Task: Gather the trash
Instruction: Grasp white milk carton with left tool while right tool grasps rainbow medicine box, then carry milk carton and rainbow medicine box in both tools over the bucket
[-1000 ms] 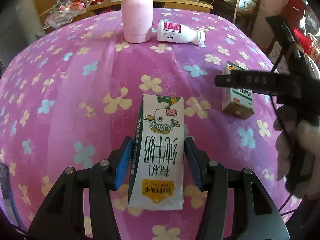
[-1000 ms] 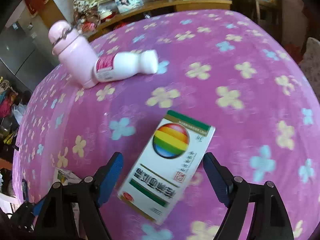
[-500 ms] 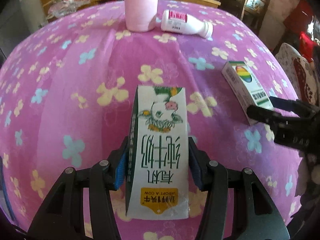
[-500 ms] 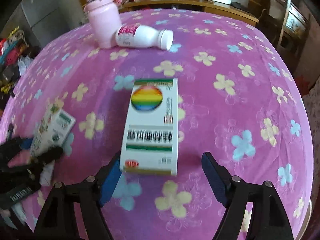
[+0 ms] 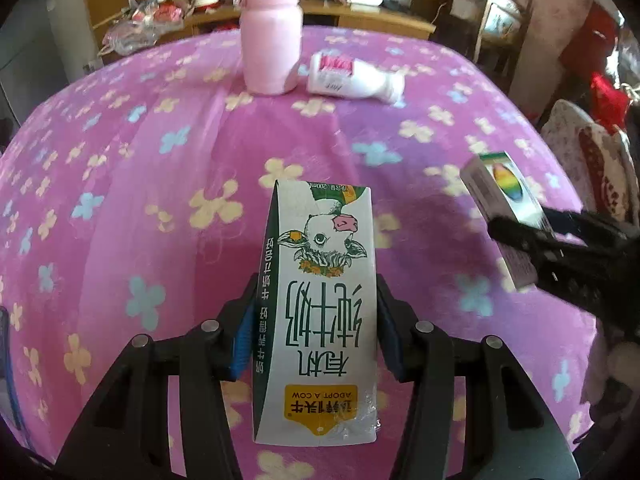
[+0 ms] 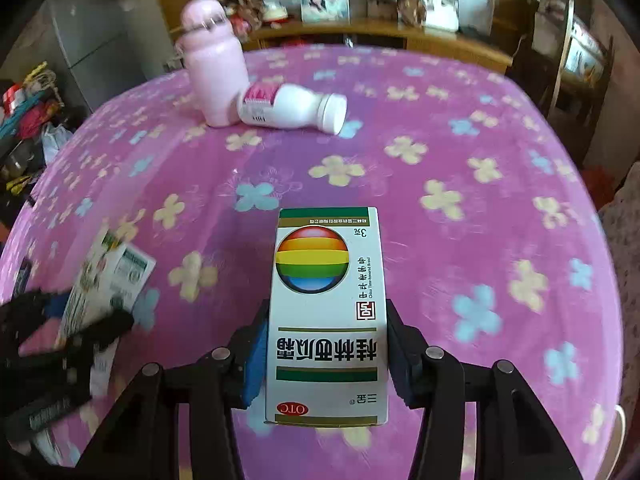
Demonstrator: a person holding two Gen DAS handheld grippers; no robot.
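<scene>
A white milk carton (image 5: 320,300) with a cow drawing sits lengthwise between the blue pads of my left gripper (image 5: 316,344), which is shut on it just above the cloth. A white medicine box (image 6: 328,320) with a rainbow ball lies between the pads of my right gripper (image 6: 326,360); its jaws are closing and both pads touch the box's sides. In the left wrist view the medicine box (image 5: 504,192) is tilted and off the cloth in the right gripper (image 5: 520,228). The right wrist view shows the carton (image 6: 108,280), blurred, at the left. A white plastic bottle (image 5: 352,80) lies on its side far back.
A pink flask (image 5: 272,52) stands upright beside the lying bottle, touching it. The round table has a pink flowered cloth (image 5: 160,160). Behind it is a cluttered wooden sideboard (image 5: 380,20), and a wooden chair (image 5: 500,32) stands at the back right.
My right gripper has swung square to the medicine box and closed onto its sides, and the box has come up off the cloth. The left gripper keeps its hold on the carton.
</scene>
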